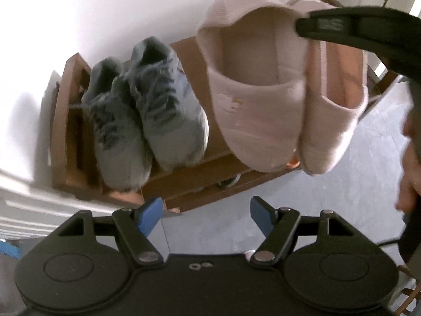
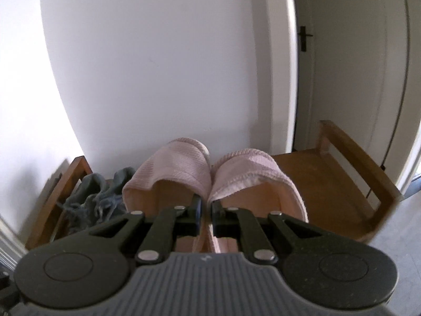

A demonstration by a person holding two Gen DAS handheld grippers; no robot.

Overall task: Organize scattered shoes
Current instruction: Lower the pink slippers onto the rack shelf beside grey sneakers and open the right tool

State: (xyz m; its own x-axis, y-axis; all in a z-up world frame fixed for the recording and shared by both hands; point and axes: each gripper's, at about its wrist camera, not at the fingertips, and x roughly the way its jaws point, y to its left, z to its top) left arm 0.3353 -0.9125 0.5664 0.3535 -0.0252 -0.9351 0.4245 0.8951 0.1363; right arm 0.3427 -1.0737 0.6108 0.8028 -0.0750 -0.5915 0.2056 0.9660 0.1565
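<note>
A pair of pink slippers point(image 1: 252, 105) point(image 2: 179, 168) is pinched side by side by the inner walls, with my right gripper point(image 2: 206, 218) shut on them. Its black finger point(image 1: 342, 23) shows in the left wrist view. The slippers hang over the top of a brown wooden shoe rack point(image 1: 200, 179) point(image 2: 323, 184), just right of a pair of grey laced sneakers point(image 1: 147, 121) point(image 2: 102, 197) standing on that top. Whether the slippers touch the rack I cannot tell. My left gripper point(image 1: 205, 213) is open with blue pads point(image 1: 150, 214), in front of the rack, holding nothing.
The rack stands against a white wall. A shoe point(image 1: 226, 181) peeks out of a lower shelf. The rack top to the right of the slippers is bare wood. A white door with a dark handle point(image 2: 304, 38) is at the right. A person's hand point(image 1: 410, 173) holds the right gripper over grey floor point(image 1: 329, 205).
</note>
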